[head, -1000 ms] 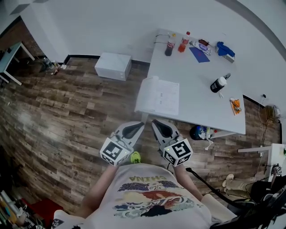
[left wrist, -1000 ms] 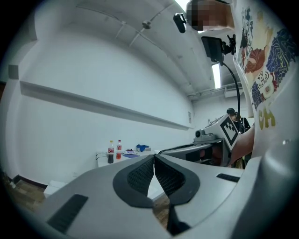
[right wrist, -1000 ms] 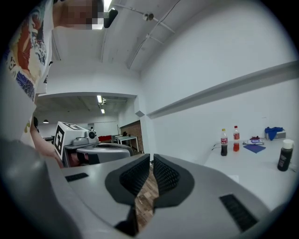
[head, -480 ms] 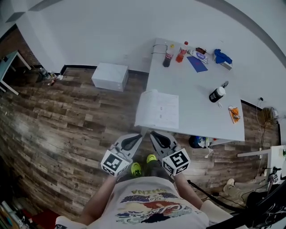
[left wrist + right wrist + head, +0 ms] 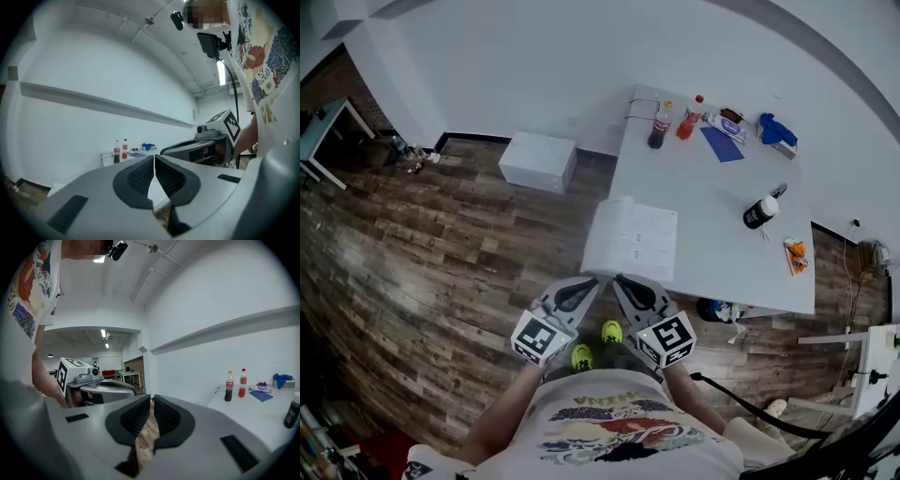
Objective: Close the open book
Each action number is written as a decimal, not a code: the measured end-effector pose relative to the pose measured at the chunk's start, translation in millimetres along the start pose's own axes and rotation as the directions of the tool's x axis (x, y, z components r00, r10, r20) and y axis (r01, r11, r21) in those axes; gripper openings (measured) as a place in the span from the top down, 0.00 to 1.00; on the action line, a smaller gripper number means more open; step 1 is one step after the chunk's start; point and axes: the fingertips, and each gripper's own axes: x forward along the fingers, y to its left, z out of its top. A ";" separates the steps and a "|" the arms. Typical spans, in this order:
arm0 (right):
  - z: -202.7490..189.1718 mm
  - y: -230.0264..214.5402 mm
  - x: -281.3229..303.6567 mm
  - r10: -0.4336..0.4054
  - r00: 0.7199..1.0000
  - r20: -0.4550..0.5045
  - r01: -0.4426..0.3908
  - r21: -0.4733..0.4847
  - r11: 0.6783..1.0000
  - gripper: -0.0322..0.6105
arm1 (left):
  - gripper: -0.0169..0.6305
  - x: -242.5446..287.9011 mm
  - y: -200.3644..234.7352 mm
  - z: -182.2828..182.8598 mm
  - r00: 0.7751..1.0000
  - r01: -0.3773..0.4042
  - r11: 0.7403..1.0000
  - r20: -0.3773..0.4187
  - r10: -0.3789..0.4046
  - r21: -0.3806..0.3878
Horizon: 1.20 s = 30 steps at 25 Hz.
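Left gripper (image 5: 597, 279): jaws together, tips touching, nothing between them; held level just off the table's near edge, by its left corner.
Right gripper (image 5: 618, 278): jaws closed tip to tip, empty; just beside the left one, tips angled toward each other, apart from the book.
Book (image 5: 630, 239): lies open, pages up, at the table's near left corner; its left page curls over the left edge. No gripper touches it.
Table (image 5: 722, 202): white, with its middle bare.
Far edge of table: cola bottle (image 5: 659, 127) and red bottle (image 5: 691, 117) upright near the far left corner; blue sheet (image 5: 720, 143) and blue cloth (image 5: 773, 128) further right.
Right edge of table: black bottle (image 5: 758, 212) with a white label; orange item (image 5: 794, 255) toward the near right corner, too small to tell.
Floor (image 5: 412, 244): wood planks; white box (image 5: 538, 161) against the wall, left of the table.
Person: stands at the table's near edge; green shoes (image 5: 581, 356) show below the grippers.
Left gripper view: closed pads (image 5: 140, 176) in front, the right gripper alongside at the right, the bottles far behind.
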 end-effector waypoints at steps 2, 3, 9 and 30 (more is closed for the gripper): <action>1.0 -10.2 1.3 0.010 1.000 0.003 -0.010 0.003 1.000 0.91 | 0.95 10.9 4.0 -1.1 1.000 -0.014 1.000 -0.014 0.014 0.013; 1.1 -15.2 1.8 0.015 1.000 0.004 -0.015 0.006 1.000 0.91 | 0.95 16.2 5.8 -1.8 0.999 -0.022 1.000 -0.023 0.022 0.019; -3.5 -48.3 4.0 0.060 0.998 -0.006 -0.060 0.034 0.998 0.91 | 0.95 53.7 8.0 2.3 0.996 -0.047 0.995 -0.070 0.054 0.093; -31.6 -128.7 27.3 0.133 0.990 -0.041 -0.130 0.074 0.989 0.91 | 0.95 116.6 36.7 -44.4 0.972 -0.108 0.980 -0.188 0.140 0.170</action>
